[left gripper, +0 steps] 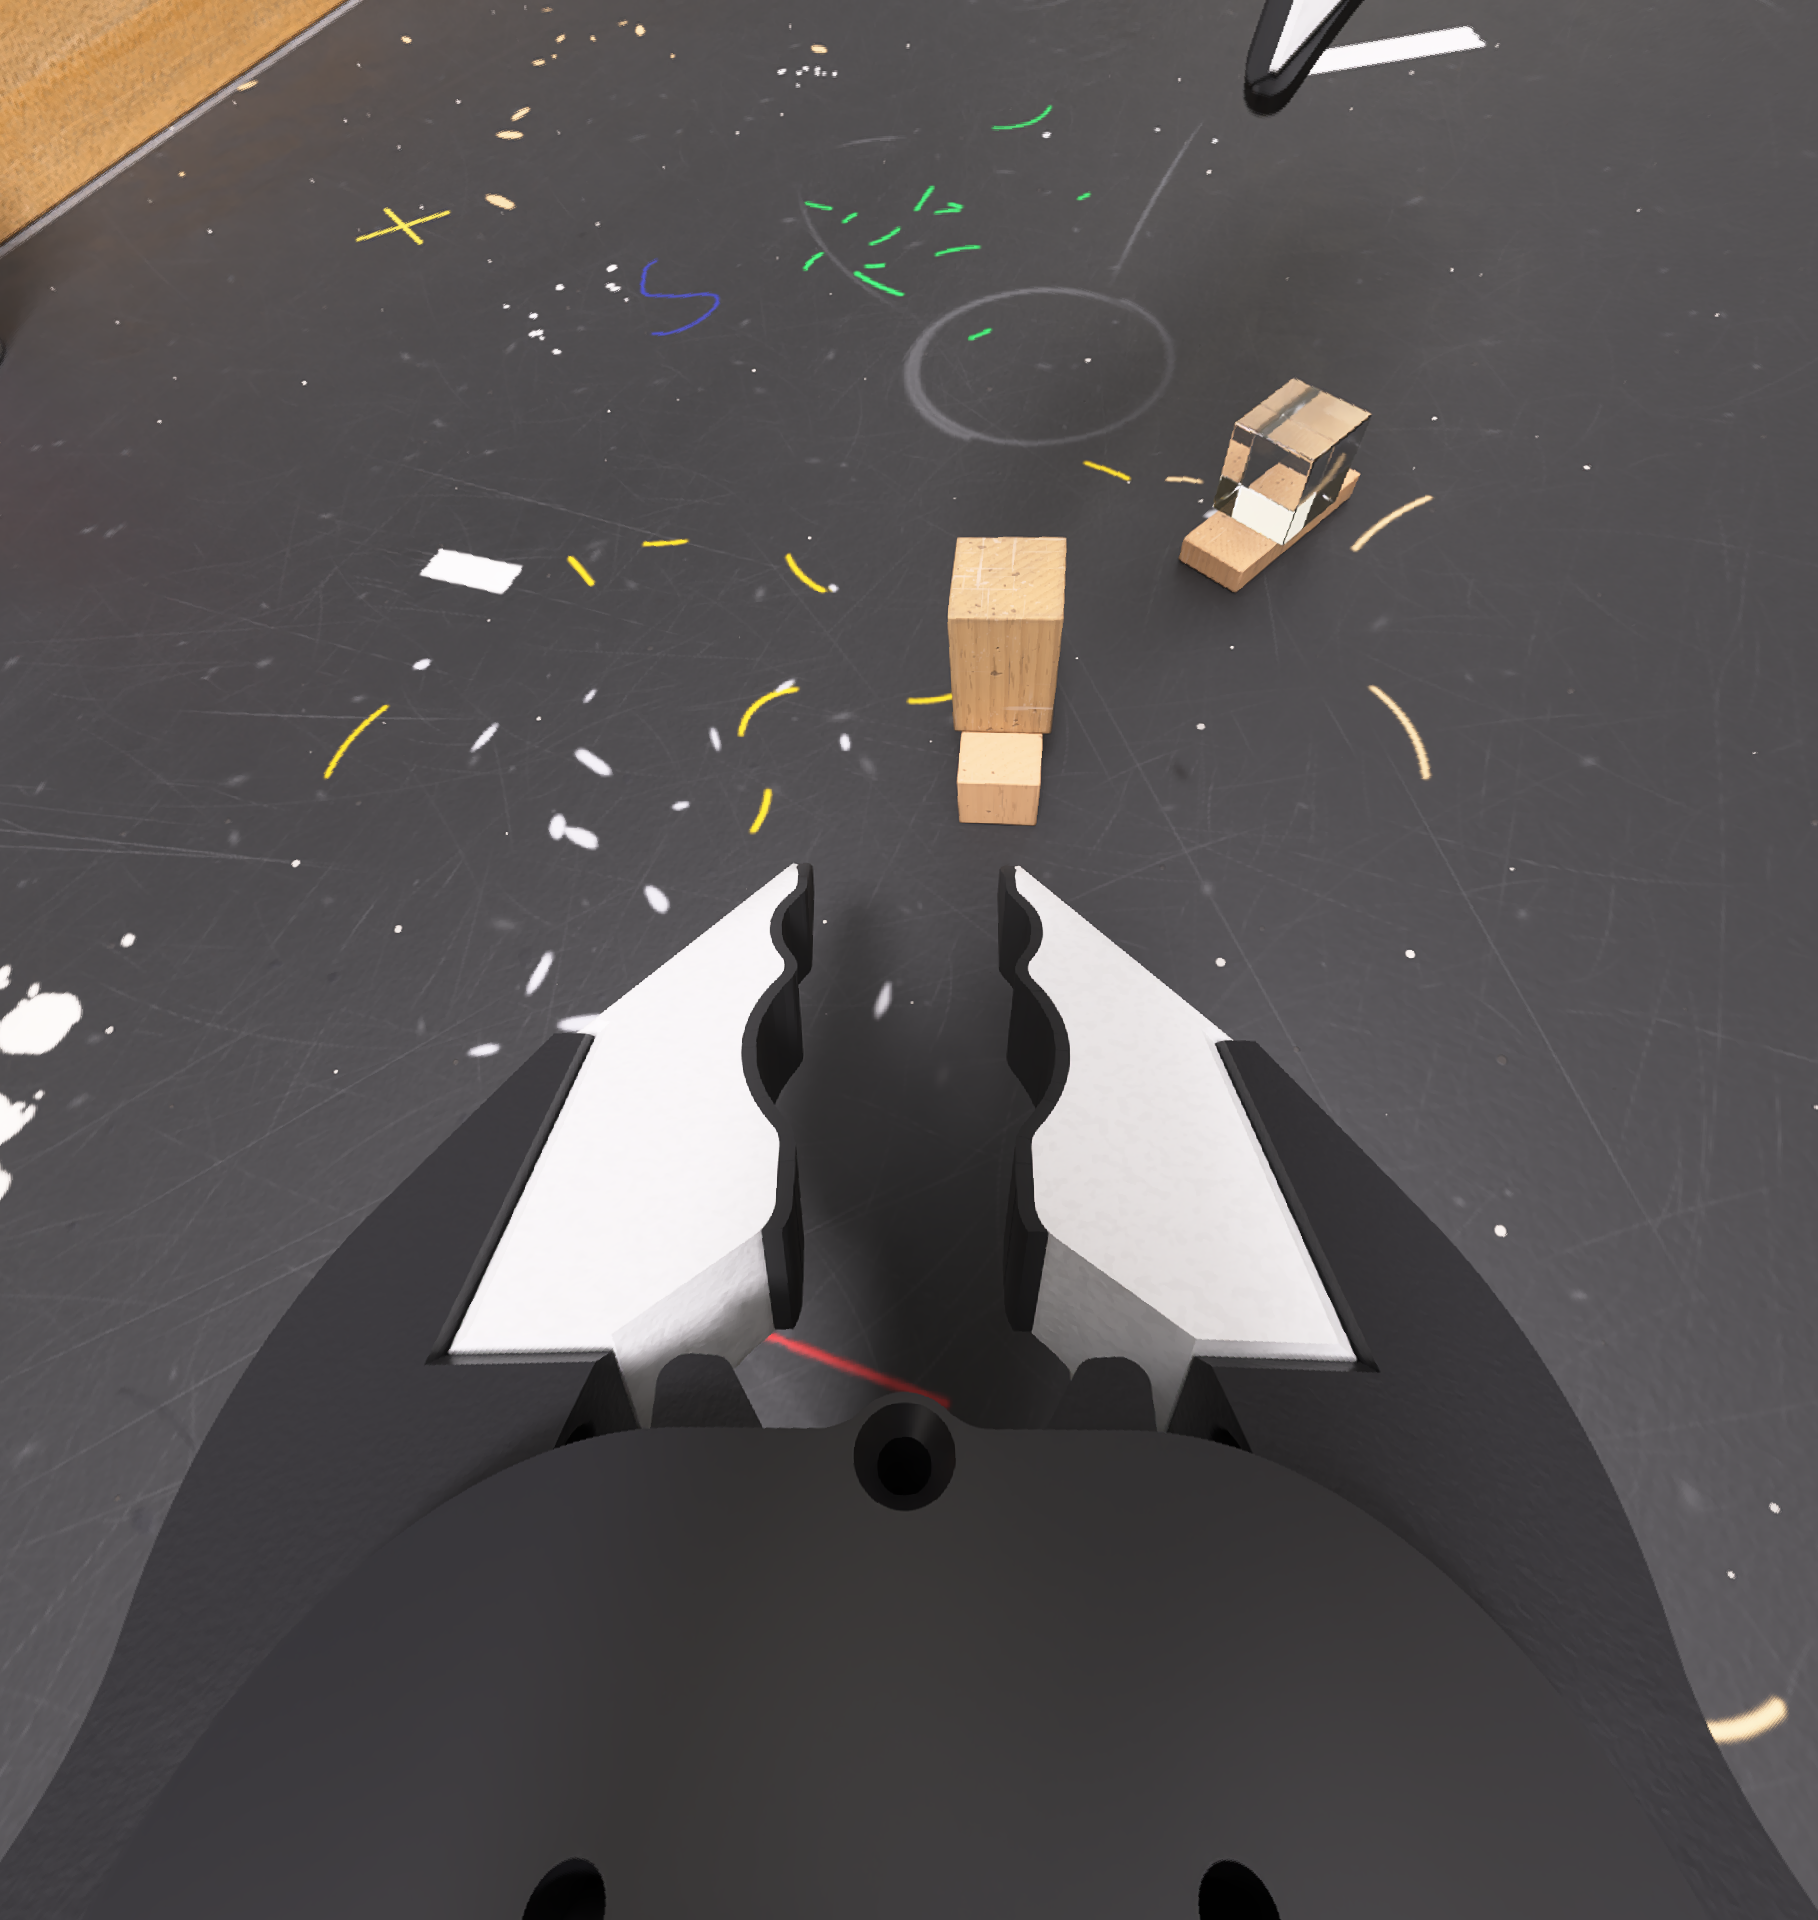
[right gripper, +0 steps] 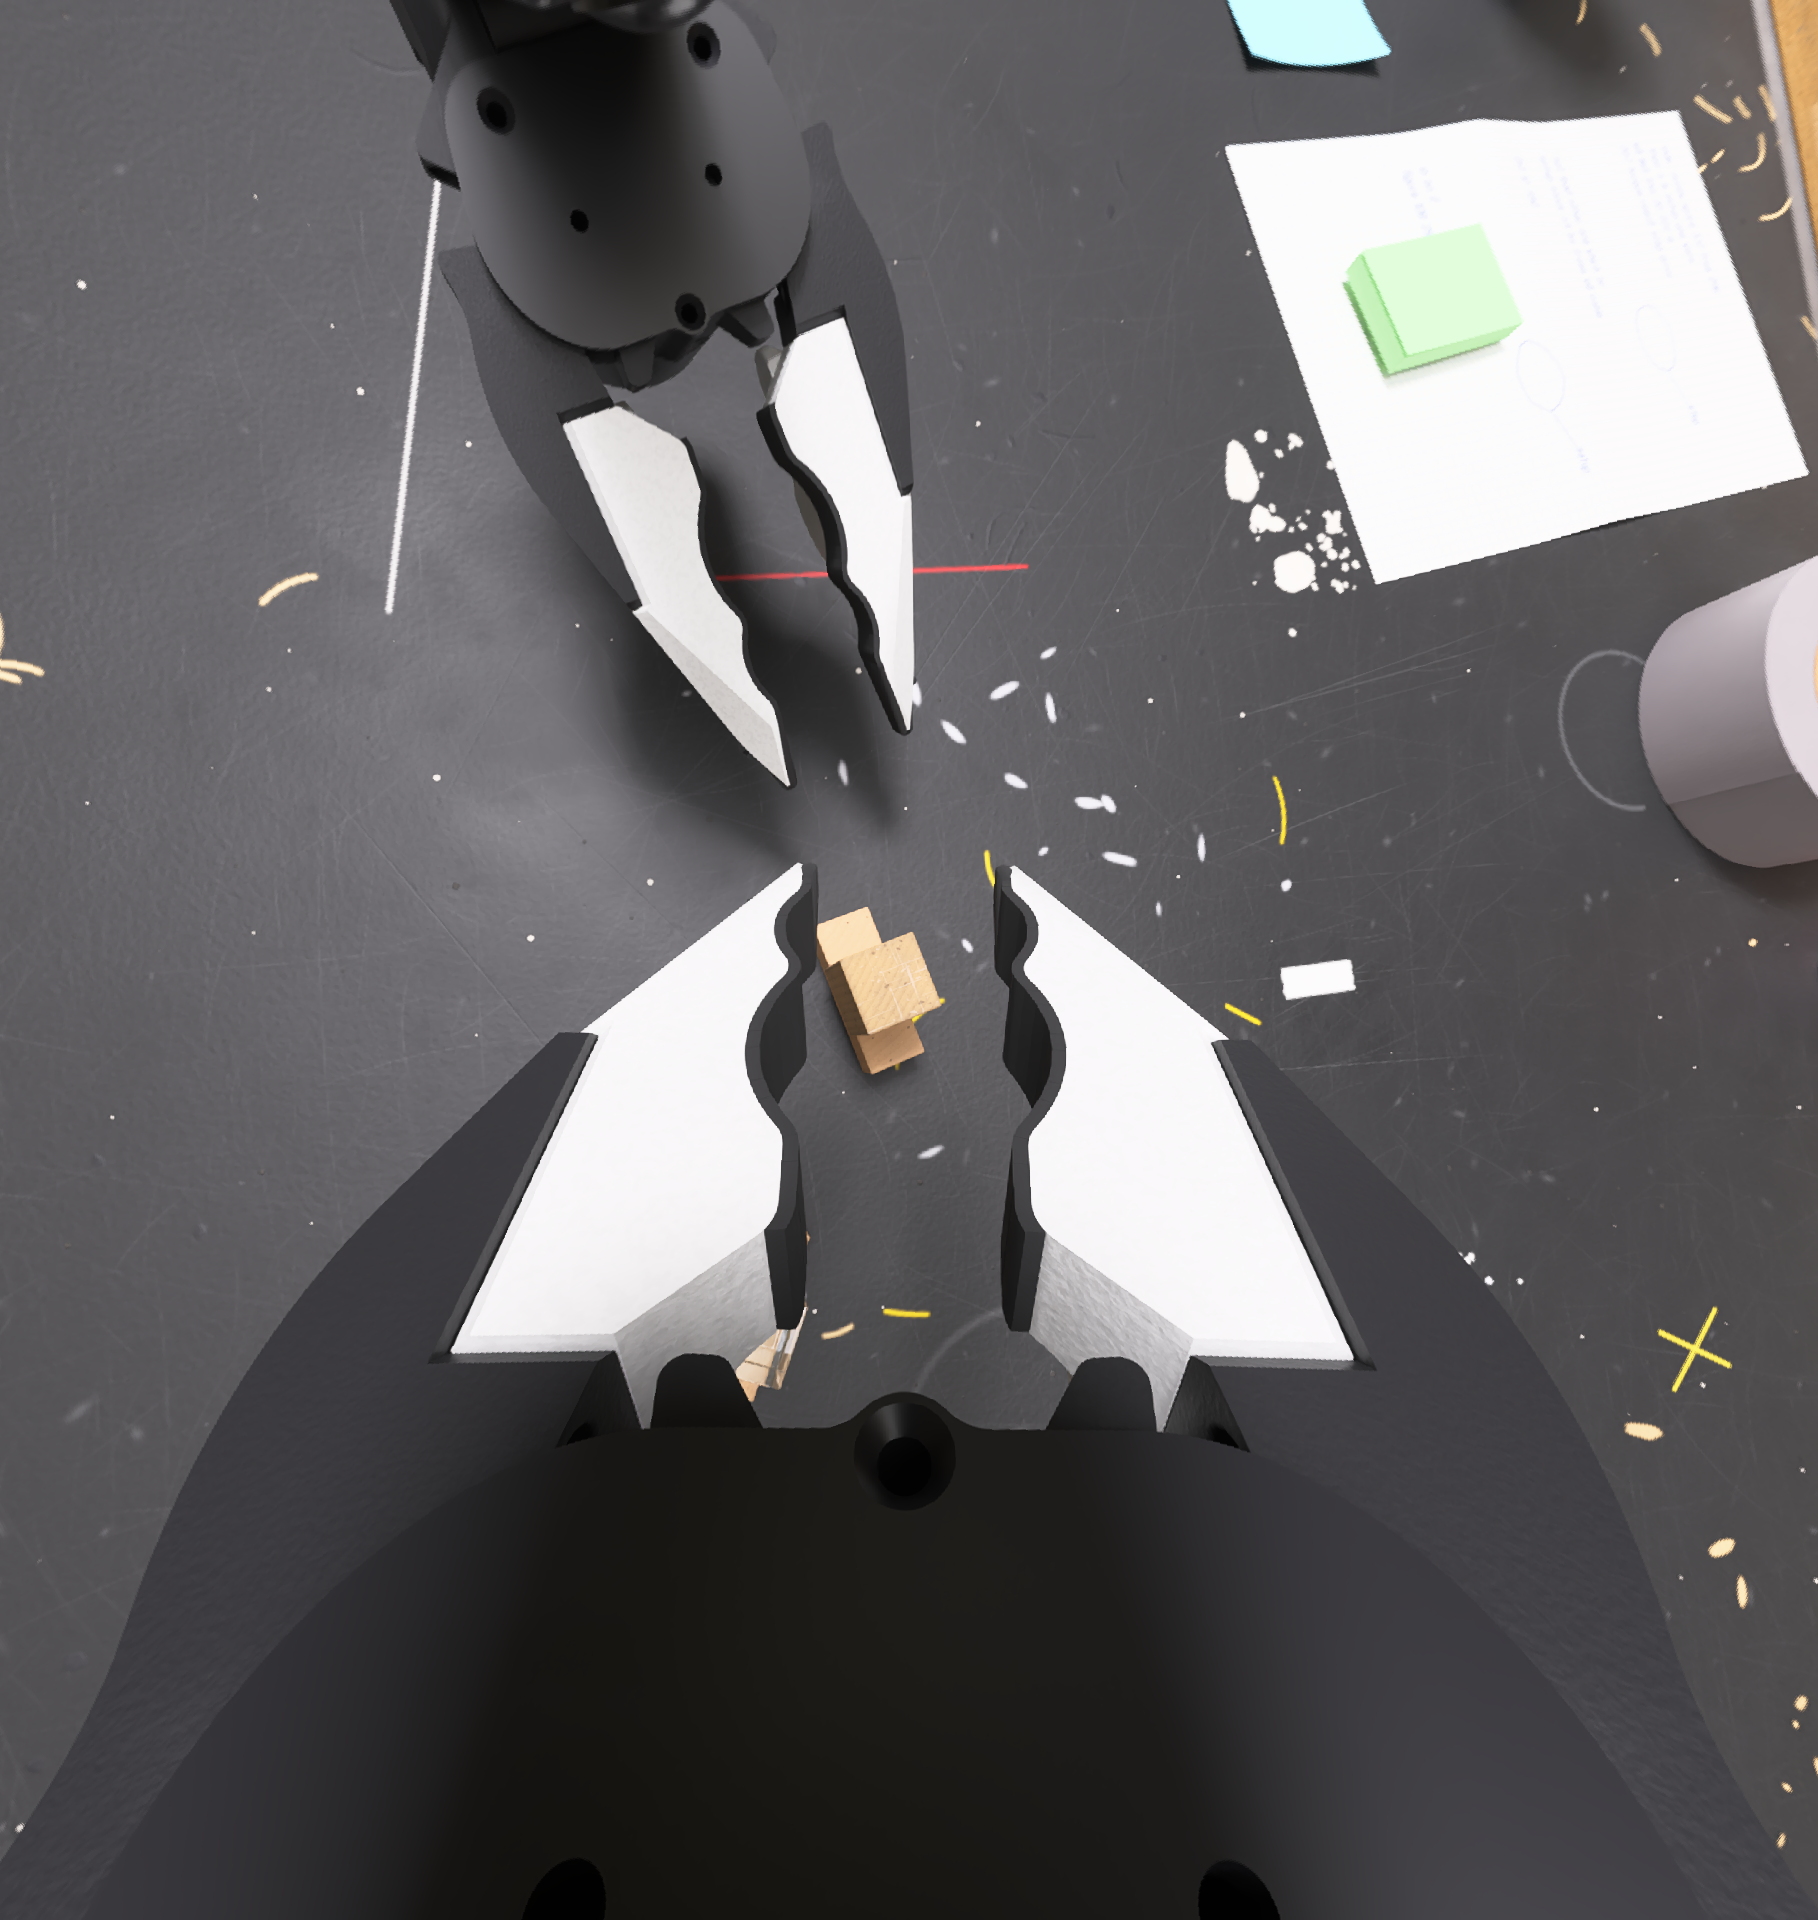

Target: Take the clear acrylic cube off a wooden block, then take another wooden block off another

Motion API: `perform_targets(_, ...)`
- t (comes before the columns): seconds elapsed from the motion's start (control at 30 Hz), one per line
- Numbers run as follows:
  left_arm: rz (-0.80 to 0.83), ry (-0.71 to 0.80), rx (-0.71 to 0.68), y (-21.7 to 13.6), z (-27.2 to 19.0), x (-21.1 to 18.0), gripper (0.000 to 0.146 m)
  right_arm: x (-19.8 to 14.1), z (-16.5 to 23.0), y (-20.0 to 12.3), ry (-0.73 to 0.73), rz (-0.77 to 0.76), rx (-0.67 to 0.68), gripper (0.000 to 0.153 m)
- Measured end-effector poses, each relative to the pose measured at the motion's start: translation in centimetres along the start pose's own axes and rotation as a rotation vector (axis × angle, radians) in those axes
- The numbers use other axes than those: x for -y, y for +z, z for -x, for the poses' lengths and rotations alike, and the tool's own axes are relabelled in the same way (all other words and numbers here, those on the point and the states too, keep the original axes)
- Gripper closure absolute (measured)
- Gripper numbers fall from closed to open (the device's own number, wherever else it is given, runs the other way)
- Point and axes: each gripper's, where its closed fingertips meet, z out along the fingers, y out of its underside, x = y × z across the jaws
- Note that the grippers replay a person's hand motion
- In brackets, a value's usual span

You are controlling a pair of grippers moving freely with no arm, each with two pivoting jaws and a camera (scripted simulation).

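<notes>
Black and white, the left gripper (left gripper: 905, 873) hovers low over the dark, scratched surface (left gripper: 261, 1143) with its jaws released and nothing between them. Just ahead of its tips stand two wooden blocks in a stack: a tall wooden block (left gripper: 1007, 634) resting on a small wooden block (left gripper: 998, 777), bare surface all round them. Farther off to the right, well apart from that stack, the clear acrylic cube (left gripper: 1294, 457) sits tilted on a flat wooden block (left gripper: 1237, 545), three wooden blocks in all and one cube. Beyond lies open room up to the surface's far-left edge, where a wooden strip (left gripper: 74, 94) borders it.

From above, the right gripper (right gripper: 905, 873) hangs over the stacked pair, jaws released and empty, with the blocks seen in the gap between them far below. Facing it is the left gripper. To the right lie one white paper sheet (right gripper: 1611, 436) bearing one green block (right gripper: 1430, 296), one grey tape roll (right gripper: 1757, 717) near the edge, and a light blue scrap (right gripper: 1305, 31) at the top.
</notes>
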Motion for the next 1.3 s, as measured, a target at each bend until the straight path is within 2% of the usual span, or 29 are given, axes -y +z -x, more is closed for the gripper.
perform_targets(0.47, -0.004, -0.005, -0.001, -0.2, 0.0, 0.0, 0.11, 0.6, 0.5, -2.7, 0.013, -0.099, -0.069, 0.114)
perform_targets(0.63, -0.008, -0.004, 0.0, -0.3, 0.0, 0.1, 0.11, -0.2, 1.1, -4.4, 0.034, -0.139, -0.114, 0.113)
perform_targets(0.73, -0.012, -0.003, 0.001, -0.5, -0.1, 0.1, 0.11, -2.3, 1.3, -5.8, 0.069, -0.148, -0.151, 0.112)
perform_targets(0.83, -0.013, -0.002, -0.001, -0.4, -0.1, 0.2, 0.11, -6.3, 1.8, -5.7, 0.137, -0.094, -0.147, 0.111)
perform_targets(0.97, -0.011, 0.003, -0.012, -0.3, -0.4, 0.2, 0.11, -11.0, 3.2, -3.2, 0.219, -0.024, -0.12, 0.106)
perform_targets(1.13, -0.013, -0.002, -0.019, -0.3, -0.5, 0.2, 0.109, -14.3, 4.7, 0.1, 0.245, 0.074, -0.109, 0.104)
perform_targets(1.3, -0.021, 0.006, -0.029, -0.3, -0.8, 0.3, 0.109, -16.2, 4.9, 1.3, 0.293, 0.094, -0.107, 0.109)
